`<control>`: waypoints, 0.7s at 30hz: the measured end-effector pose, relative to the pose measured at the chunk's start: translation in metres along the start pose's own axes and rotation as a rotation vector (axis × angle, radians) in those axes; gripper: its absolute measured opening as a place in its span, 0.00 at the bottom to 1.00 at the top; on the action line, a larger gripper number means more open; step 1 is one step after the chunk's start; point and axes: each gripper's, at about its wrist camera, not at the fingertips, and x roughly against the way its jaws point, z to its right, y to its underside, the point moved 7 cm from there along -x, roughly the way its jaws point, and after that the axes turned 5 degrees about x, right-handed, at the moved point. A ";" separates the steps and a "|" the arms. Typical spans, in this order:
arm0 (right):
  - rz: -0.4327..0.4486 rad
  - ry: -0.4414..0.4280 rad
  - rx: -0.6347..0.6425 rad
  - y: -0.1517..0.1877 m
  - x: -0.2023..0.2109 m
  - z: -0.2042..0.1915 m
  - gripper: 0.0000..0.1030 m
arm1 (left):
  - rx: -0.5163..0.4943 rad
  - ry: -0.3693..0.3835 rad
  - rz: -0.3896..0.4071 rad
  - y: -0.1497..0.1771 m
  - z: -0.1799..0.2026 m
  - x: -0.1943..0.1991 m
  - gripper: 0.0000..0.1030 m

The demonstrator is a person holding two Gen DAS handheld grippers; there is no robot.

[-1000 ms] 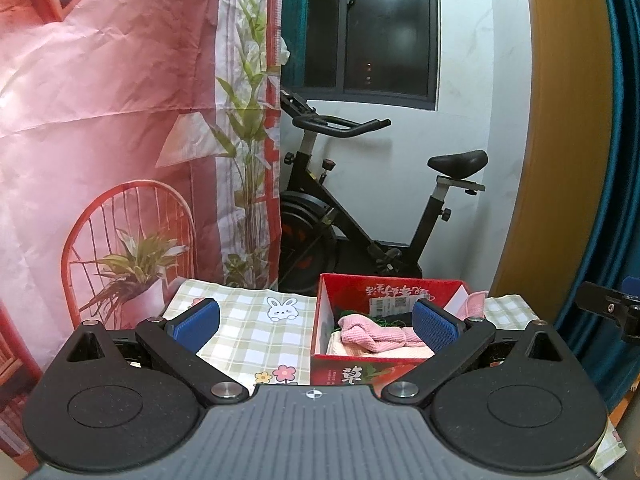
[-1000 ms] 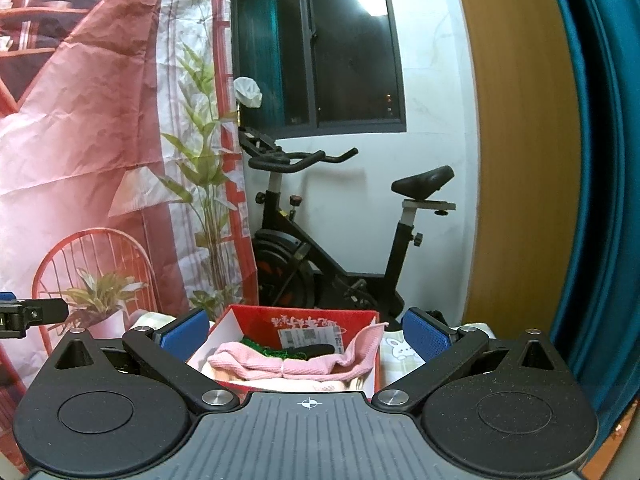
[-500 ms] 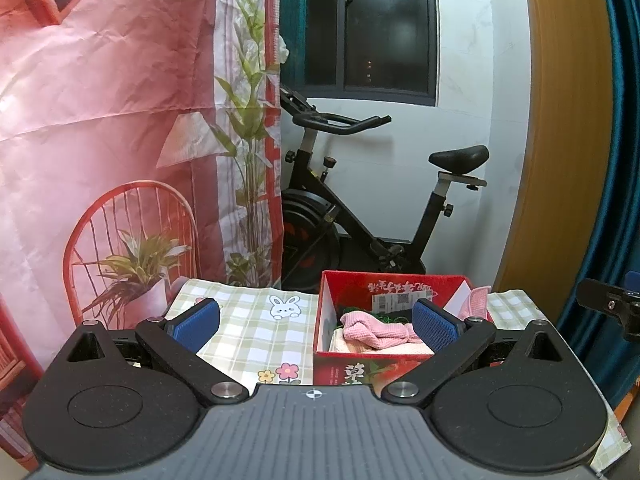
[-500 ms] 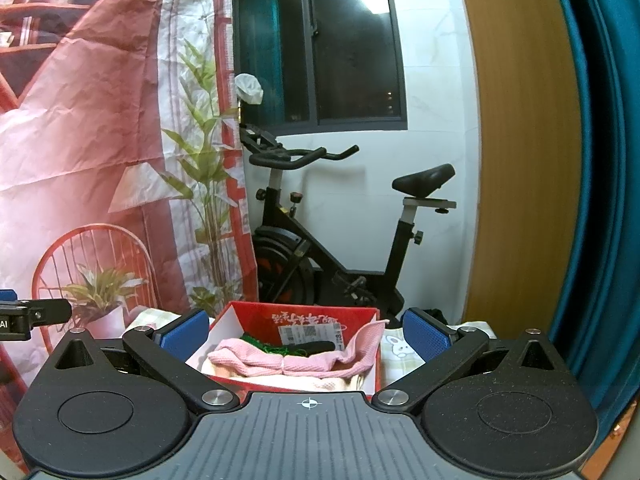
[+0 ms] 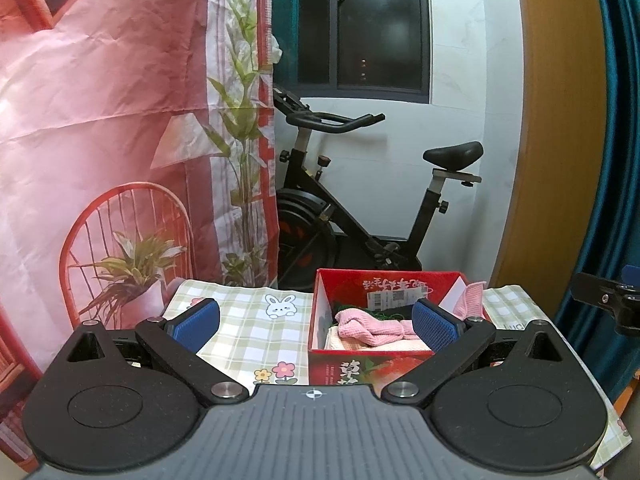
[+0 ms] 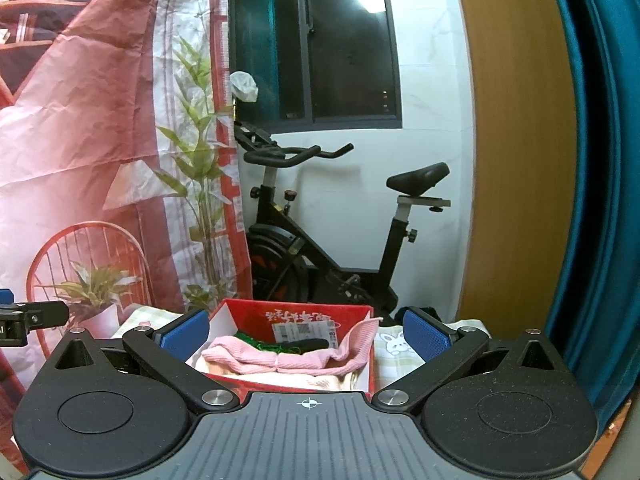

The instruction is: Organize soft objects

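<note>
A red cardboard box [image 5: 320, 344] [image 6: 292, 314] stands on a checked tablecloth [image 5: 256, 328]. Inside it lies a rumpled pink cloth [image 5: 368, 326] [image 6: 256, 360] over a cream cloth [image 5: 340, 344], with something dark green [image 6: 248, 338] behind. One pink corner hangs over the box's right wall [image 6: 360, 340]. My left gripper [image 5: 316, 322] is open, held back from the box with nothing between its blue pads. My right gripper [image 6: 306, 332] is also open and empty, its fingers spread either side of the box.
A black exercise bike [image 5: 360, 216] [image 6: 320, 240] stands behind the table against a white wall. A pink printed backdrop [image 5: 100, 120] hangs on the left, a wooden panel and teal curtain [image 6: 592, 160] on the right. The other gripper's tip shows at each view's edge [image 5: 608, 296] [image 6: 28, 318].
Both grippers have drawn back and risen slightly, so the box sits a little lower and farther in each view. Both stay open; the cloths in the box have not moved.
</note>
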 end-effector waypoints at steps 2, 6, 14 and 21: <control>-0.001 0.001 -0.001 0.000 0.000 0.001 1.00 | -0.003 0.002 0.000 0.001 0.000 0.000 1.00; -0.003 0.004 -0.004 0.000 0.000 0.002 1.00 | -0.003 0.004 -0.001 0.001 -0.001 0.000 1.00; -0.006 0.006 -0.003 -0.001 -0.001 0.002 1.00 | 0.001 0.009 -0.010 0.003 -0.001 -0.002 1.00; -0.008 0.006 -0.005 0.001 0.000 0.002 1.00 | -0.003 0.013 -0.003 0.003 0.000 0.000 1.00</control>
